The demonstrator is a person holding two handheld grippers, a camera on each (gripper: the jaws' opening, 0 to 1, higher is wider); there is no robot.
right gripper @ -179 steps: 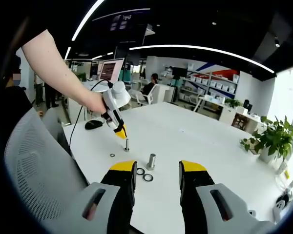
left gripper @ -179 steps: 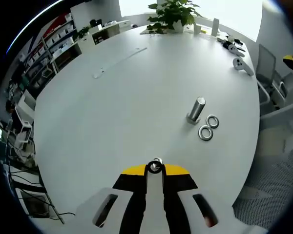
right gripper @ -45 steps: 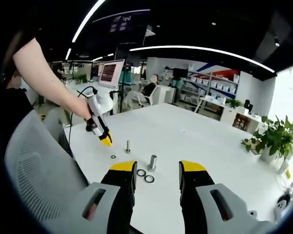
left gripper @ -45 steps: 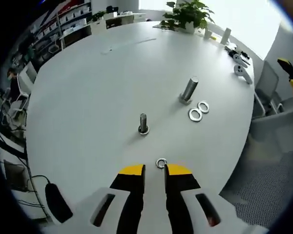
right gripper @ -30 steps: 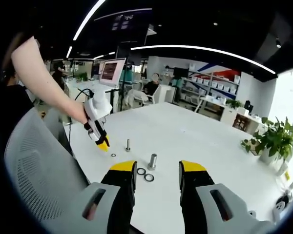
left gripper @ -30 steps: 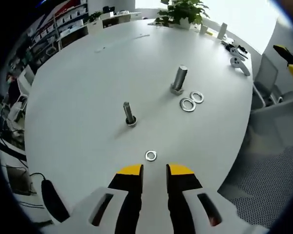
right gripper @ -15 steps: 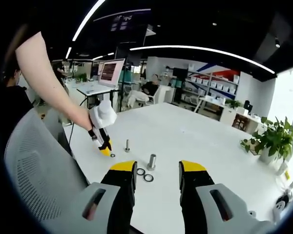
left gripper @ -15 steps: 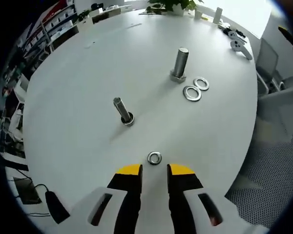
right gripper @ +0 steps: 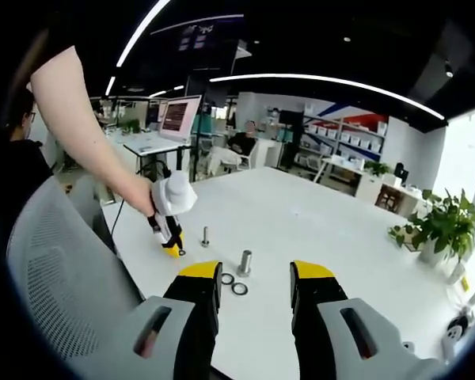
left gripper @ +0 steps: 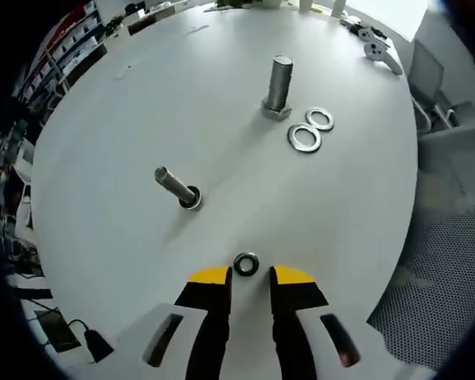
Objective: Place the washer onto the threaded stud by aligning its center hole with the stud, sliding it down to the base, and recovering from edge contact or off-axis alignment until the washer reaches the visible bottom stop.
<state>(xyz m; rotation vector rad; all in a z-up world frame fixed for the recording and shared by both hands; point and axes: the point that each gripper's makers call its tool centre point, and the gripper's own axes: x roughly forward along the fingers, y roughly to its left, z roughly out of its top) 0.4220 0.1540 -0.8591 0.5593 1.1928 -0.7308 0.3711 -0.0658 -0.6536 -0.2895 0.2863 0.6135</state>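
The left gripper (left gripper: 250,274) stood narrowly parted, the washer (left gripper: 245,264) seemingly just touching its tips, nearer than before; the threaded stud (left gripper: 175,187) lay beyond.

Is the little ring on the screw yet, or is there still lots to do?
Not yet. Nothing looks finished: the small stud is bare, and the small washer lies flat on the table. In hand: the left hand-held gripper has its open jaws either side of that washer. Left to do: grip it, lift it, line up its hole and slide it down to the stud's base.
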